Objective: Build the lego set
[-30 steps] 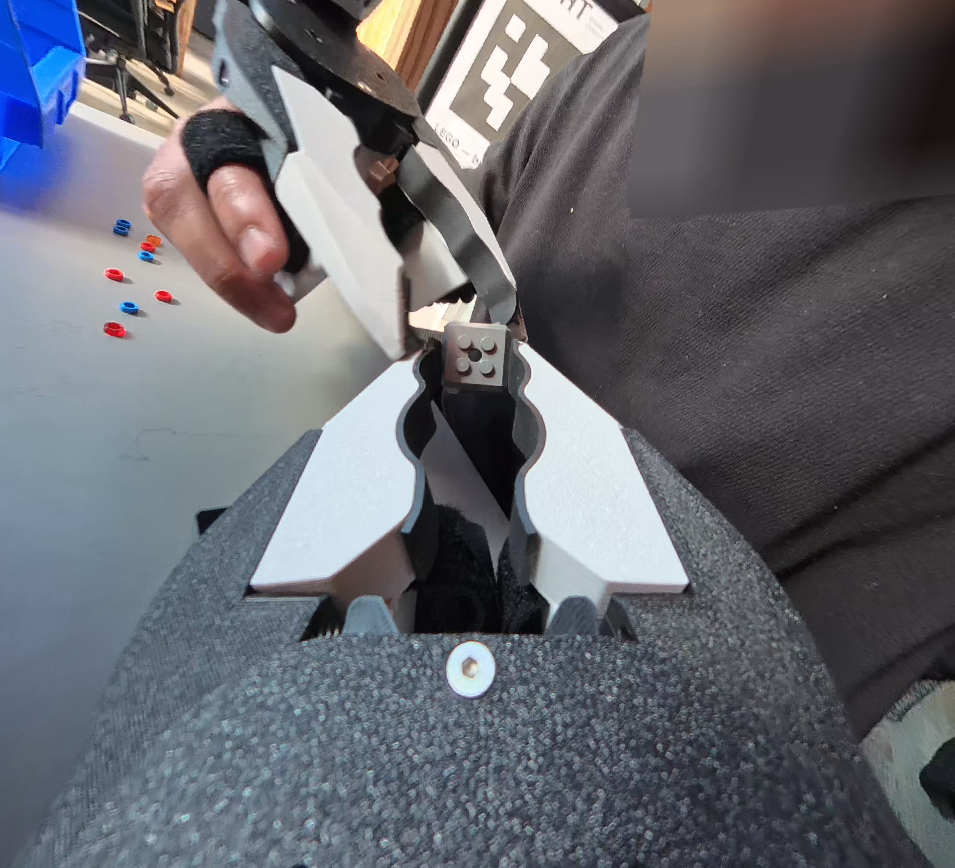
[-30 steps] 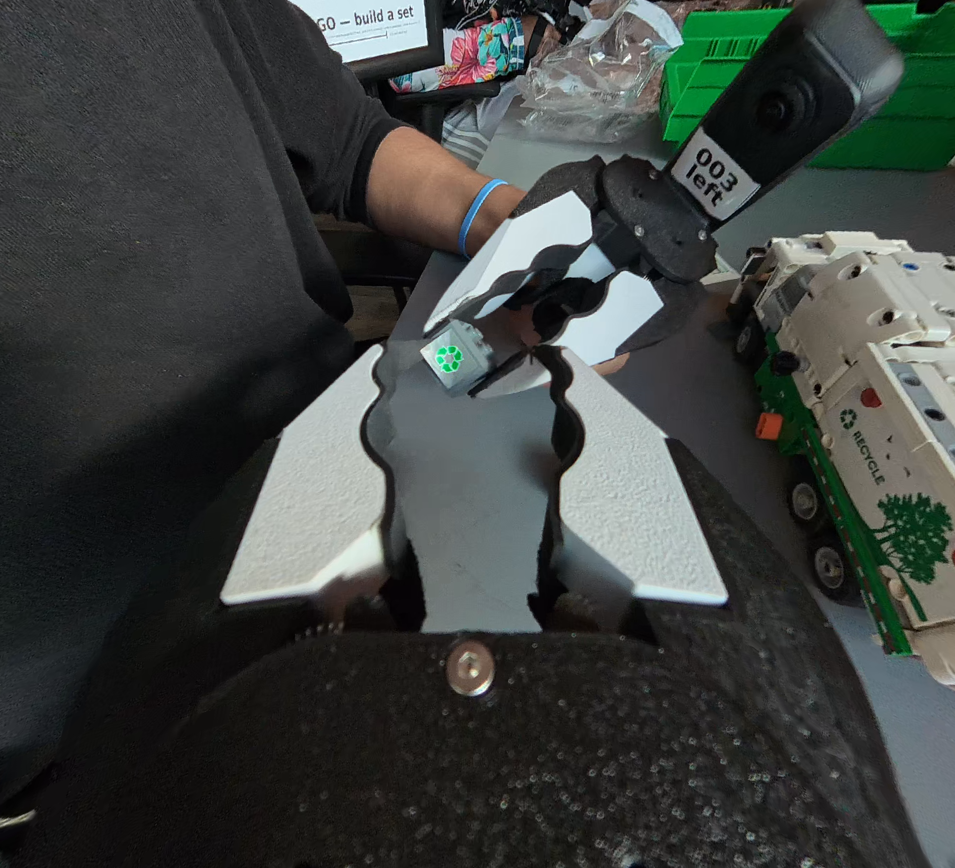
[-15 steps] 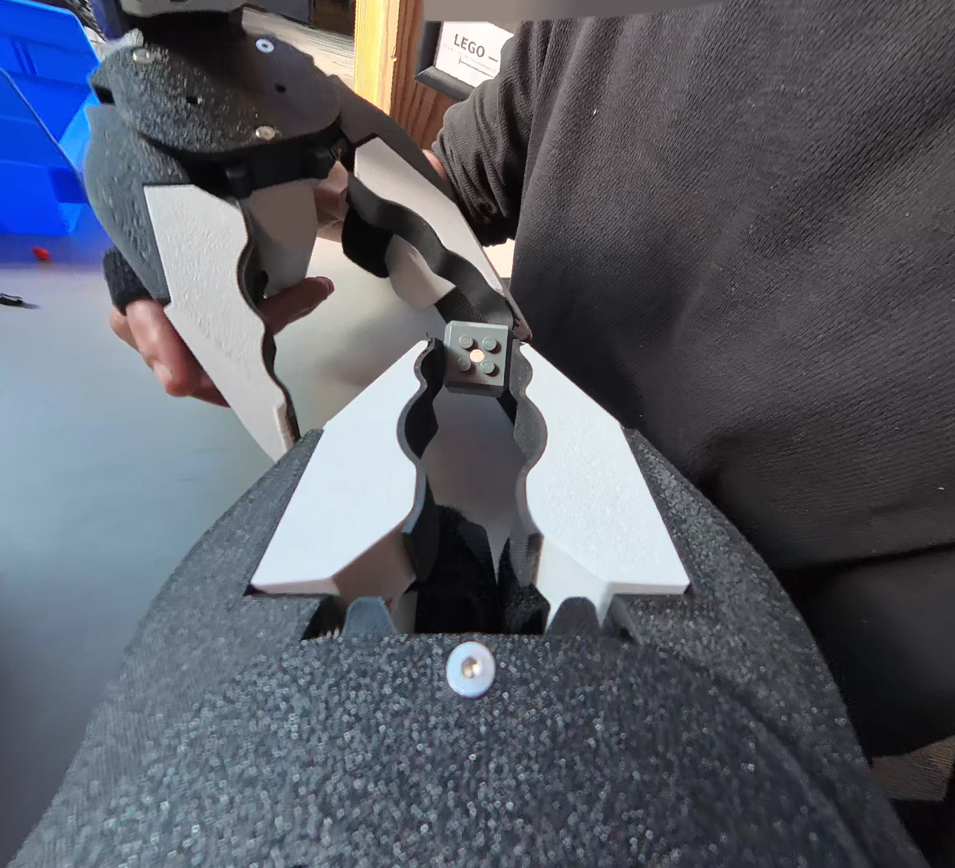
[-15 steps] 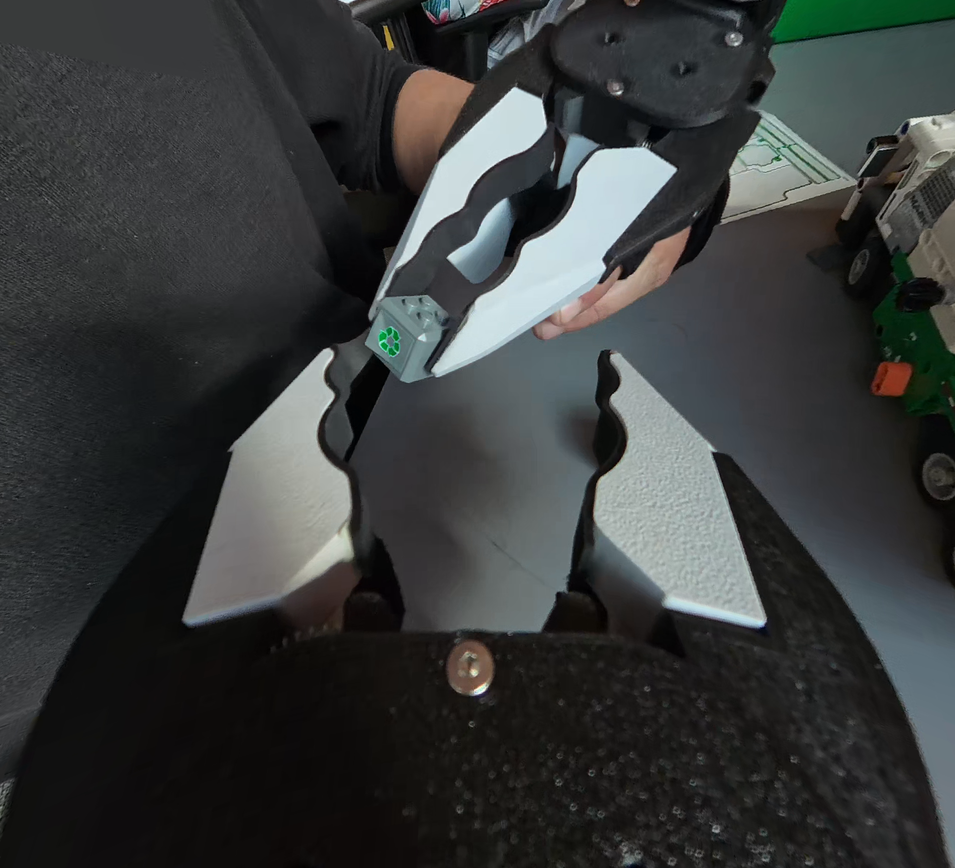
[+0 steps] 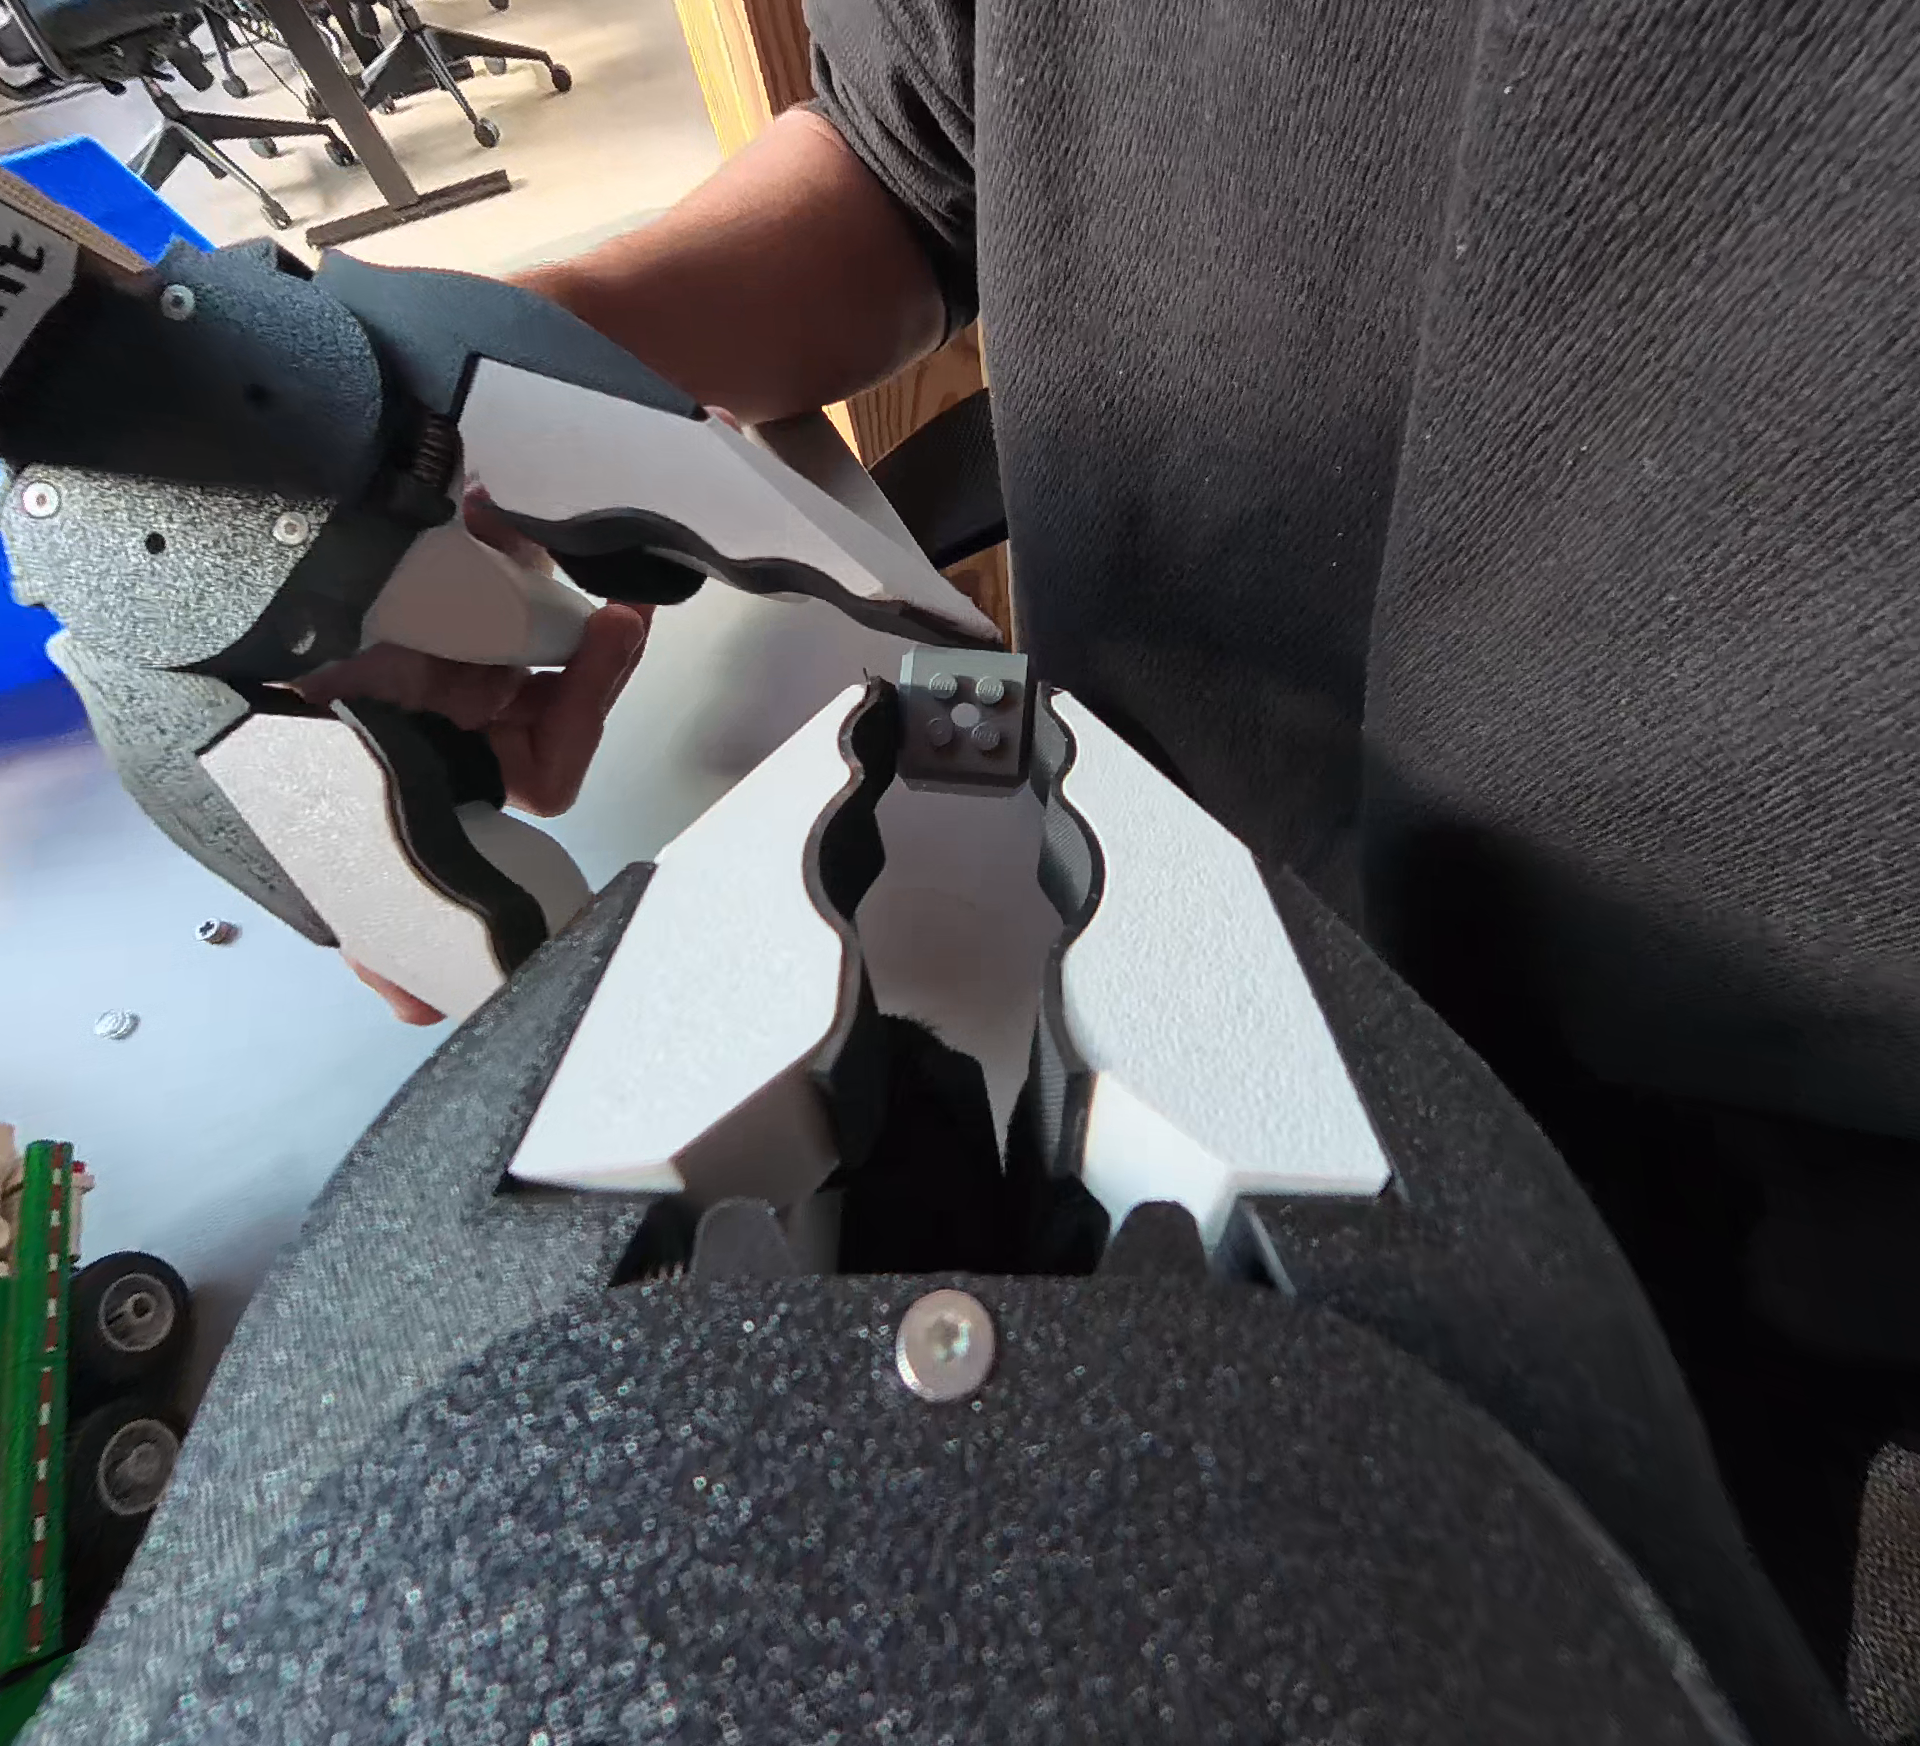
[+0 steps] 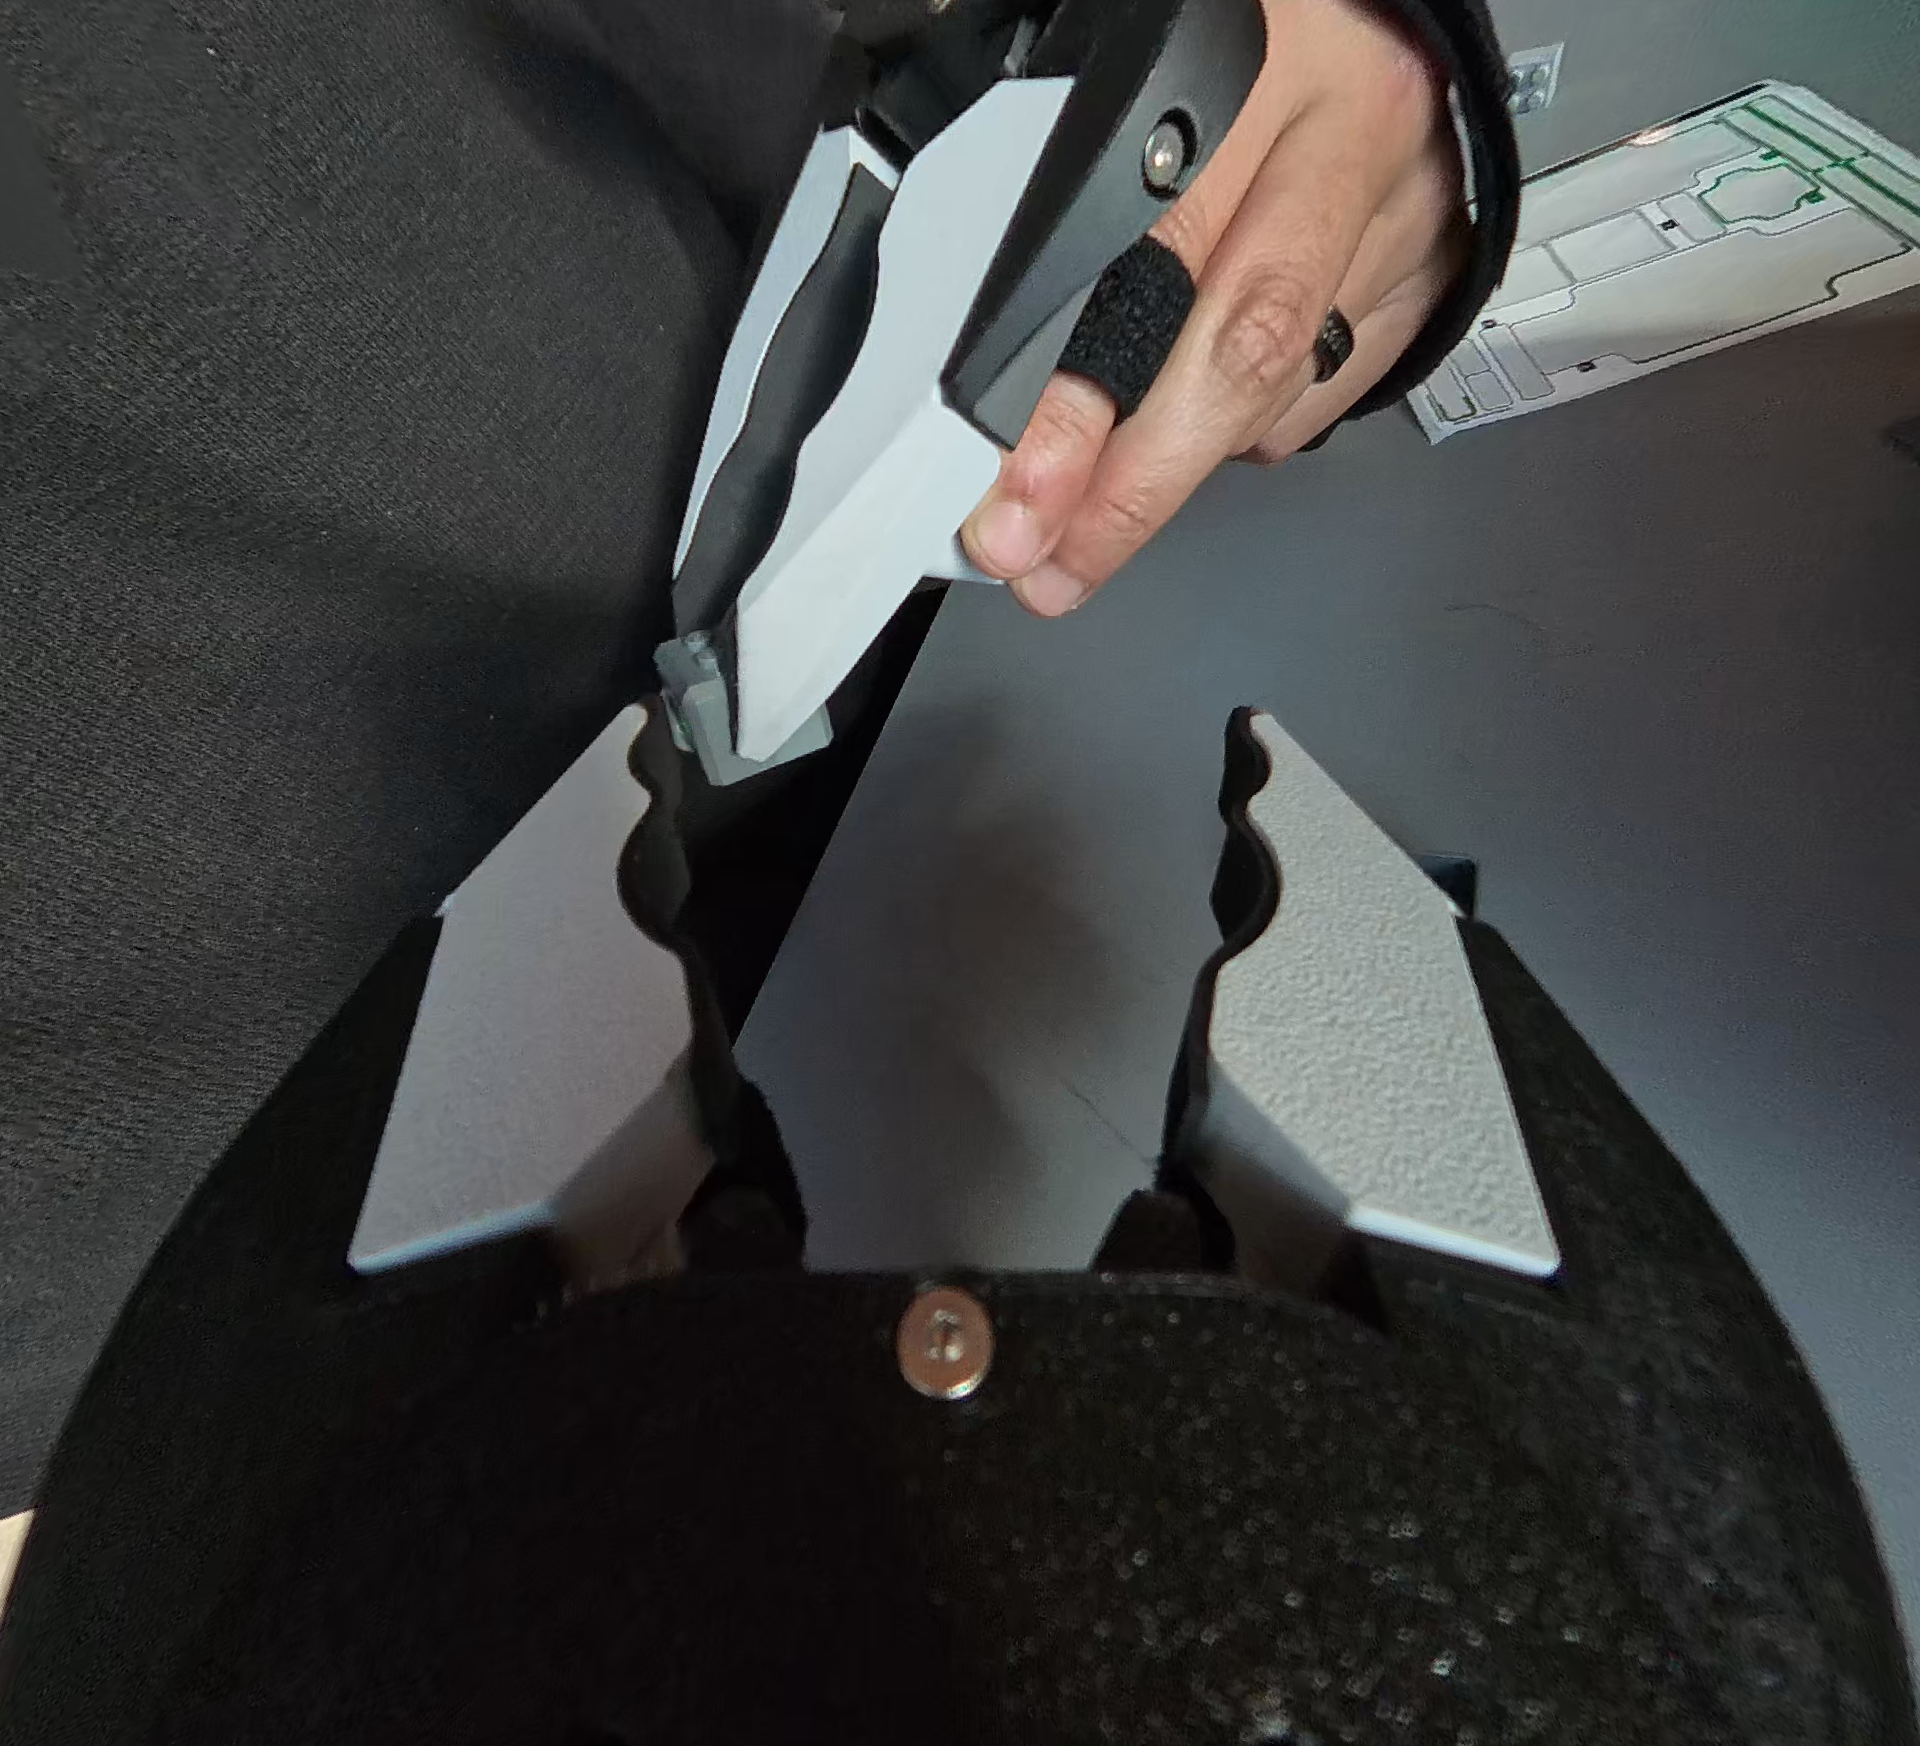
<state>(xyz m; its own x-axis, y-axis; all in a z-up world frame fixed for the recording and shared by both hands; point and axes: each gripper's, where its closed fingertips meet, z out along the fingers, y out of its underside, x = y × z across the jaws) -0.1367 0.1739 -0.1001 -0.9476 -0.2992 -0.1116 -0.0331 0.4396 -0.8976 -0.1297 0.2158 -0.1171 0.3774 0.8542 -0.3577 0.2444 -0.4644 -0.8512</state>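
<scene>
My left gripper (image 5: 964, 707) is shut on a small grey Lego brick (image 5: 966, 732), studs facing the camera, held in the air close to the person's dark shirt. In the right wrist view the same brick (image 6: 694, 728) sits at the tip of the left gripper (image 6: 727, 709), just above and beside my right gripper's left fingertip (image 6: 639, 740). My right gripper (image 6: 945, 730) is wide open and empty. In the left wrist view the right gripper (image 5: 727, 823) comes in from the left, its upper fingertip (image 5: 966, 628) just above the brick.
A white and green Lego truck (image 5: 42, 1281) with black wheels is at the lower left on the grey table (image 5: 156, 865). Small round pieces (image 5: 213, 930) lie on the table. An instruction sheet (image 6: 1662, 262) lies at the right. A blue bin (image 5: 94, 190) stands behind.
The right gripper has opened wider and swung round so one finger reaches over the brick. The left gripper has turned with the brick; its green-marked face no longer shows.
</scene>
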